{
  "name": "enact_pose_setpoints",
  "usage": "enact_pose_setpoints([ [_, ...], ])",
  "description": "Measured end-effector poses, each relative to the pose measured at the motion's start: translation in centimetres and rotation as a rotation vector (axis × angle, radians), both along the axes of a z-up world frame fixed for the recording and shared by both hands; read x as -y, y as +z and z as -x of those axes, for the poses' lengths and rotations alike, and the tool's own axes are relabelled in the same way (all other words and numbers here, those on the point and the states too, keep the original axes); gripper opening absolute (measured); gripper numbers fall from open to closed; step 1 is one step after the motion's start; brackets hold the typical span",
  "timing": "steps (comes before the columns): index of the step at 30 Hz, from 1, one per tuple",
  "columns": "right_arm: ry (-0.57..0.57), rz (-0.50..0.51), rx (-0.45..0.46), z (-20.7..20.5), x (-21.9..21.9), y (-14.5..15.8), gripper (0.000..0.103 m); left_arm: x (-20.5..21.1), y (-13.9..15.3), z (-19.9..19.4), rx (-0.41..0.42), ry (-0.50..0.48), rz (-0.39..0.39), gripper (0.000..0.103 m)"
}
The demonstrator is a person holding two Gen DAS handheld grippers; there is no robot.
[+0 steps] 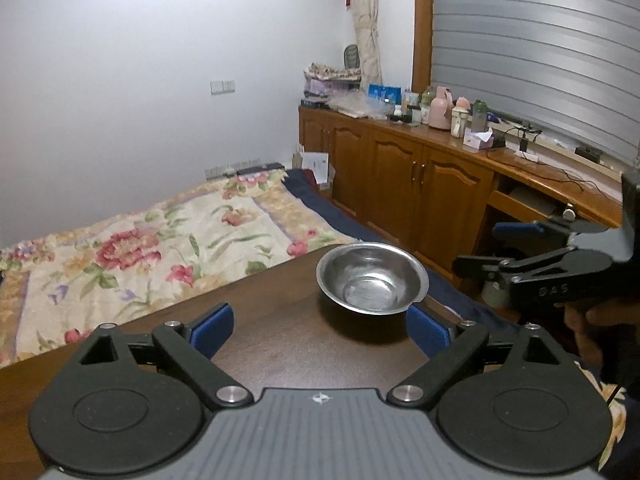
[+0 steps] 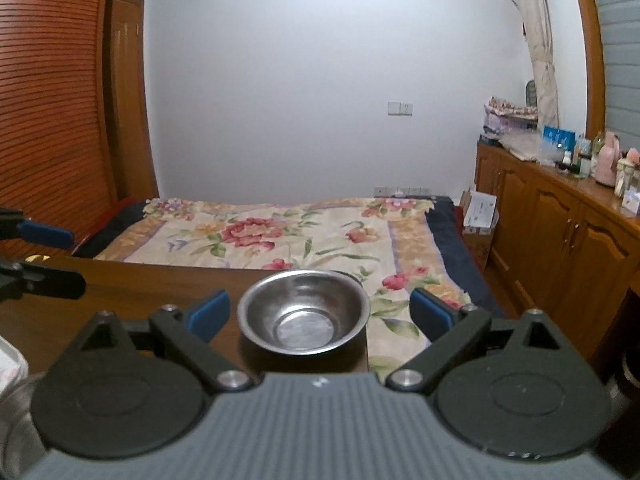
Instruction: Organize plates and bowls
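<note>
A single steel bowl point(image 1: 372, 278) point(image 2: 304, 312) stands upright and empty at the far right corner of the dark wooden table point(image 1: 280, 344) point(image 2: 140, 284). My left gripper point(image 1: 320, 328) is open, its blue pads point(image 1: 212, 326) spread wide just short of the bowl, touching nothing. My right gripper point(image 2: 322, 312) is open too, its pads point(image 2: 210, 312) wide on either side of the bowl's outline without contact. In the left wrist view the right gripper point(image 1: 492, 248) hangs off the table's right side, apart from the bowl. The left gripper point(image 2: 48, 258) shows at the left edge of the right wrist view.
A bed with a floral blanket point(image 1: 160, 232) point(image 2: 280, 232) lies beyond the table. A wooden cabinet point(image 1: 420, 184) point(image 2: 560, 232) with bottles and boxes runs along the right. A hand point(image 1: 592, 320) holds the right gripper. Something white point(image 2: 12, 360) sits at the near left.
</note>
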State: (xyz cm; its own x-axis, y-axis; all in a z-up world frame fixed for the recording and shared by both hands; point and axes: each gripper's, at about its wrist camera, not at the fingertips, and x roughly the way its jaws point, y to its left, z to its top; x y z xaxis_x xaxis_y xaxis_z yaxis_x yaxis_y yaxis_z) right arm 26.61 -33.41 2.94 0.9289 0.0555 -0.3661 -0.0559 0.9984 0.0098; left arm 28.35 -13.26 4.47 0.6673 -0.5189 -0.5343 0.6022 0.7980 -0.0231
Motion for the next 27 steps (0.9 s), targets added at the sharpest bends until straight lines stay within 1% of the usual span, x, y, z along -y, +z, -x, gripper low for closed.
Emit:
enact_pose_setpoints([
  [4,0.002,-0.032,-0.033,-1.8,0.7,-1.5,0.093,1.2,-0.9,-2.1,-0.032,-0.007,0.001,0.093],
  [9,-0.006,-0.058,-0.057,-3.6,1.5,-2.6,0.091,2.2,-1.7,-4.3,-0.068,-0.005,0.031,0.092],
  [12,-0.002,-0.07,-0.07,-4.5,1.7,-3.1,0.089,3.0,-2.2,-5.6,-0.08,-0.005,0.021,0.09],
  [14,-0.002,-0.078,-0.08,-5.0,1.9,-3.5,0.083,3.6,-2.6,-6.3,-0.086,-0.008,0.012,0.089],
  [16,0.004,-0.093,-0.097,-5.4,2.1,-3.9,0.078,4.1,-3.0,-7.1,-0.099,-0.014,0.004,0.084],
  [18,0.009,-0.105,-0.114,-5.8,2.4,-4.2,0.074,4.6,-3.5,-7.9,-0.117,-0.022,-0.004,0.069],
  [19,0.009,-0.113,-0.126,-5.9,2.4,-4.4,0.07,4.9,-3.8,-8.3,-0.131,-0.024,-0.005,0.066],
  [20,0.01,-0.126,-0.137,-5.9,2.5,-4.6,0.064,5.0,-4.1,-8.6,-0.143,-0.027,-0.002,0.061],
  [21,0.014,-0.14,-0.14,-6.1,2.7,-4.7,0.061,5.2,-4.4,-8.9,-0.158,-0.031,-0.002,0.058],
  [23,0.02,-0.169,-0.151,-6.2,2.9,-4.9,0.055,5.6,-4.8,-9.4,-0.178,-0.044,0.0,0.054],
  [24,0.02,-0.173,-0.153,-6.1,2.9,-4.9,0.053,5.9,-5.0,-9.7,-0.193,-0.052,0.004,0.054],
  [26,0.023,-0.17,-0.157,-6.1,2.8,-4.9,0.053,6.3,-5.3,-10.3,-0.211,-0.073,0.005,0.054],
  [27,0.023,-0.172,-0.159,-6.2,2.8,-4.8,0.053,6.5,-5.4,-10.5,-0.215,-0.068,0.002,0.054],
])
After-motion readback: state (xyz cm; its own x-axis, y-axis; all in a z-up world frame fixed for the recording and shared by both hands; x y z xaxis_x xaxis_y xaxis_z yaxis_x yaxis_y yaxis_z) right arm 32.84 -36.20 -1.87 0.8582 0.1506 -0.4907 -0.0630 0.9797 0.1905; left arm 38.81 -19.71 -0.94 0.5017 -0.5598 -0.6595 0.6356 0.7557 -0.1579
